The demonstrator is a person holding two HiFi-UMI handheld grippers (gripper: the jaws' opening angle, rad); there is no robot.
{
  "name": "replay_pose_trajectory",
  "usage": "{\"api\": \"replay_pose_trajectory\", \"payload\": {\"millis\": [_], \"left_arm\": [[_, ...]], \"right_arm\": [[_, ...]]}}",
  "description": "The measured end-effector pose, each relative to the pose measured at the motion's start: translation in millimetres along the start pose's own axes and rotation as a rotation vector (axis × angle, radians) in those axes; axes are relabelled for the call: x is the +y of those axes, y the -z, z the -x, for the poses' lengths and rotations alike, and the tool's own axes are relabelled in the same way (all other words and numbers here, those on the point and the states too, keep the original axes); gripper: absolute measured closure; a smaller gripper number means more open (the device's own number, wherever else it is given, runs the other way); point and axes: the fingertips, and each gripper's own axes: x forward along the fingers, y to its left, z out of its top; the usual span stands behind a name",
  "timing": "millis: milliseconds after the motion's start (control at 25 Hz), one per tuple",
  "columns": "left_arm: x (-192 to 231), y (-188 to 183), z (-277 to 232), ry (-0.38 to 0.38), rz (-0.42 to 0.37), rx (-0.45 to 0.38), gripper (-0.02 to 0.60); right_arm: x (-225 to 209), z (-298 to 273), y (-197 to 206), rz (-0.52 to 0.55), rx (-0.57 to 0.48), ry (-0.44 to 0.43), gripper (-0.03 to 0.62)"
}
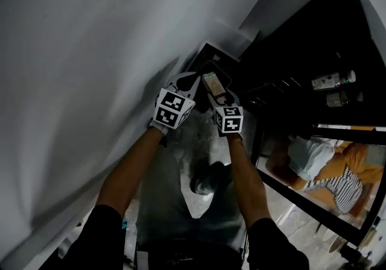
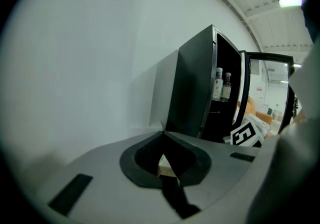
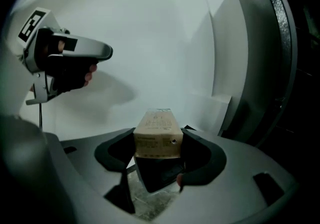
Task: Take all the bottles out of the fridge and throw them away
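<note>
While the right claw (image 3: 160, 134) is clamped on a tan carton (image 3: 157, 143), the left claw (image 2: 162, 135) is pinched together with nothing in it. Off to its right, well apart, two bottles (image 2: 218, 84) stand inside the open fridge (image 2: 192, 93).

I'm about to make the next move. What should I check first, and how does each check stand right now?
1. Right gripper has a firm hold: ok, its jaws are shut on a carton.
2. Held item is a bottle: not ok, it is a beige carton.
3. Left gripper is free: ok, jaws together with nothing gripped.
4. Fridge is accessible: ok, its door stands open.
5. Fridge is cleared of bottles: not ok, two bottles stand on a shelf.
6. Bin is within reach: cannot tell, no view shows one.
</note>
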Motion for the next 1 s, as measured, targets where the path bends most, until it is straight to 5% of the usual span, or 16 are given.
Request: {"api": "replay_pose_trajectory", "payload": {"millis": [360, 680, 1000], "left_arm": [[7, 6, -18, 0.014, -0.045, -0.012, 0.58], [-19, -82, 7, 0.037, -0.029, -0.011, 0.58], [-76, -218, 54, 0.081, -0.016, 0.003, 0.58]], "right_arm": [[-18, -40, 10, -0.014, -0.006, 0.043, 0.308], [-17, 48, -76, -0.047, -0.049, 0.053, 0.31], [-13, 202, -225, -0.108, -0.179, 0.125, 0.562]]}}
